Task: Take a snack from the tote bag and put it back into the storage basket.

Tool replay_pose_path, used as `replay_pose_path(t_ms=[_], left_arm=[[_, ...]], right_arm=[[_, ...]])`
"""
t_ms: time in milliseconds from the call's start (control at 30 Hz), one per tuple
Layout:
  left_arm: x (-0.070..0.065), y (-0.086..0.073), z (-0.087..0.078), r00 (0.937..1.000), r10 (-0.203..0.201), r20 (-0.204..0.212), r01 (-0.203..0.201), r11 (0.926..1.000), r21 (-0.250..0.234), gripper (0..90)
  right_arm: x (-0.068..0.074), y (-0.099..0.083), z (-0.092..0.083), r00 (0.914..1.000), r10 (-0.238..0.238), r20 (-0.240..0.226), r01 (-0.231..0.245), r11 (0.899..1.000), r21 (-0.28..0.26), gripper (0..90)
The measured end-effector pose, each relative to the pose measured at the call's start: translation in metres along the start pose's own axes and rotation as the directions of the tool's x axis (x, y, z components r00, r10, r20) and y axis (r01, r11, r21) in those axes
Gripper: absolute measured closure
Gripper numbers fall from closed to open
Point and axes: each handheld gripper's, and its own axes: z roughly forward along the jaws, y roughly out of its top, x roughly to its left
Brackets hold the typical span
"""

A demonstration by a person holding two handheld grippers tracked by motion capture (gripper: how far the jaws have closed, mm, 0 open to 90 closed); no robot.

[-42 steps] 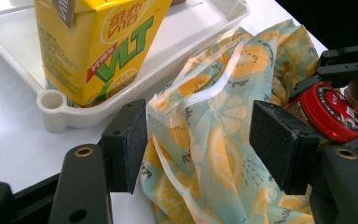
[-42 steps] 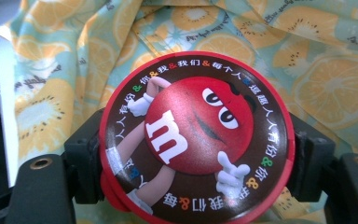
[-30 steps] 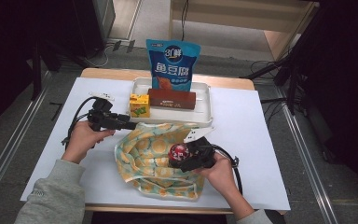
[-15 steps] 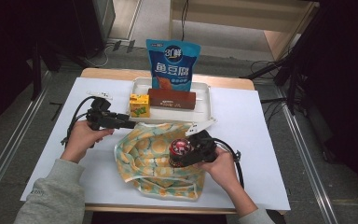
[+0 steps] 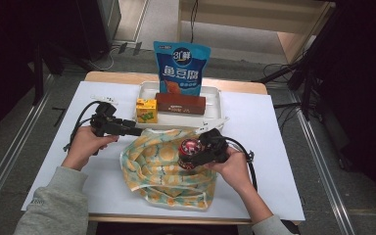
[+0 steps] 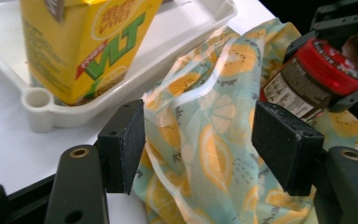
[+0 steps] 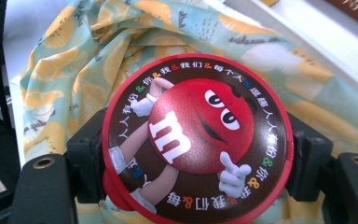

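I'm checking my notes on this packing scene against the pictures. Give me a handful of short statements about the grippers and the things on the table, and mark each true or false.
1. The right gripper is shut on the M&M's tub. True.
2. The left gripper is clamped on the yellow drink carton. False: its jaws stand open over the edge of the lemon-print cloth bag, and the carton stands apart in the white tray.
3. The tub is held above the lemon-print cloth bag. True.
4. The blue snack pouch lies flat on the table. False: it stands upright at the back of the tray.
5. A brown box lies in the tray beside the carton. True.
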Motion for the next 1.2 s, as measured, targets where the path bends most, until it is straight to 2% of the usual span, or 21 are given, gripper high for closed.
replay_pose_path(t_ms=[333,467,733,1200], left_arm=[[0.0,0.001,0.001,1.0,-0.003,-0.008,0.003,0.9999,0.01,35.2],[0.0,0.002,0.002,0.9996,-0.005,0.028,0.005,1.0,0.005,35.2],[0.002,0.001,-0.001,0.9998,-0.011,0.017,0.011,0.9999,0.0,35.0],[0.0,0.001,-0.004,1.0,0.008,-0.002,-0.008,1.0,-0.001,35.1]], right_arm=[[-0.008,0.013,-0.003,1.0,-0.006,0.0,0.006,1.0,-0.003,26.3],[-0.01,0.018,-0.004,1.0,-0.002,-0.001,0.002,1.0,0.006,26.3],[-0.014,0.028,-0.002,0.9999,-0.008,-0.011,0.008,1.0,0.026,26.3],[-0.019,0.048,-0.01,0.9996,-0.025,-0.014,0.025,1.0,-0.002,26.2]])
